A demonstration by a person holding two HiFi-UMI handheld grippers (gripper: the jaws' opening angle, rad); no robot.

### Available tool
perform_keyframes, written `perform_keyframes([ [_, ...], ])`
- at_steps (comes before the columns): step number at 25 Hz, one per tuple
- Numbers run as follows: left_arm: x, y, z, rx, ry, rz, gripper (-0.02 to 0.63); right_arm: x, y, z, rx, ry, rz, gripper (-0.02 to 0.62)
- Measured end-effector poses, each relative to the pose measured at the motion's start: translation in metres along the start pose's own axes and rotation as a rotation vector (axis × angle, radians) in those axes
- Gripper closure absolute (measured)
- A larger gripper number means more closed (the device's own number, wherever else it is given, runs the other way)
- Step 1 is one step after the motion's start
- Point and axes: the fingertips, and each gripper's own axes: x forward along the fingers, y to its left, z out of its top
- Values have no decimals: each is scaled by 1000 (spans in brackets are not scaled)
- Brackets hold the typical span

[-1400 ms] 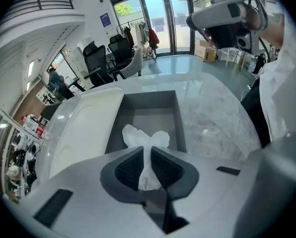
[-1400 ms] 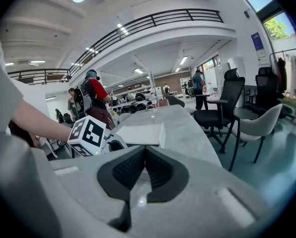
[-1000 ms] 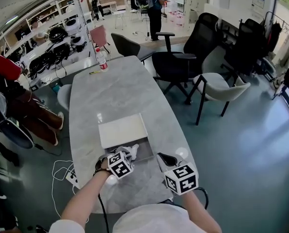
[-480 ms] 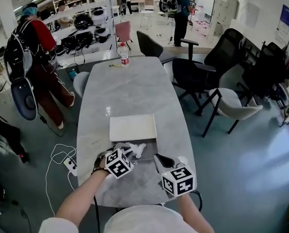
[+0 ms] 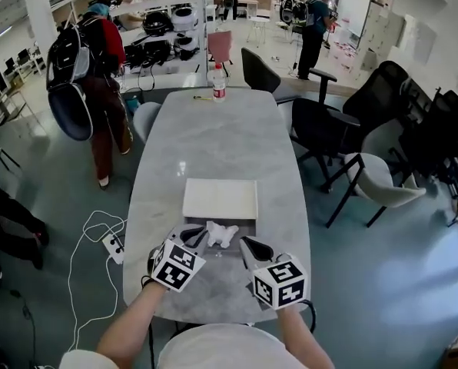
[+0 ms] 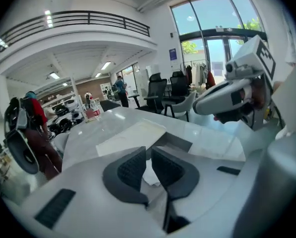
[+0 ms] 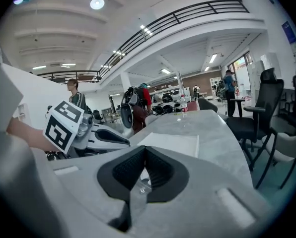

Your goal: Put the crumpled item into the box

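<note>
The table (image 5: 214, 141) is carrying little beyond the task's things: a bottle (image 5: 219, 81) with a red label is standing at its far end. Black chairs (image 5: 333, 121) and a pale chair (image 5: 376, 184) are crowding the right side. A white cable (image 5: 91, 233) is trailing across the floor on the left. A person in a red top (image 5: 98, 68) with a black backpack is walking past the far left corner. Nothing is lying between the tools and the box (image 5: 247, 227).

The left tool (image 5: 197, 235) is reaching over the box's near left edge. Its jaws are standing almost together, leaving a thin slit, and seem to be pinching the edge of the crumpled item (image 5: 222, 233). That white item is sitting over the box's dark inside, just in front of a white flat panel (image 5: 220, 198). The right tool (image 5: 249, 244) is hovering at the box's near right side, jaws meeting at the tips with nothing between them.

Against half a second ago, the crumpled item is lying slightly farther over the box, and the person in red is showing nearer the table
</note>
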Motion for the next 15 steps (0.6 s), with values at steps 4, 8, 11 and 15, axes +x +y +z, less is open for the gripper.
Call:
perform_keyframes([
  [4, -19, 3, 10, -159, -98, 43, 577, 0, 5, 11, -16, -27, 12, 591],
  [8, -31, 2, 14, -222, -148, 67, 577, 0, 9, 17, -30, -46, 22, 591],
  [11, -38, 4, 16, -253, -186, 88, 578, -1, 12, 20, -36, -64, 24, 591],
  [15, -44, 8, 19, -303, -234, 111, 588, -3, 14, 24, -44, -82, 40, 591],
])
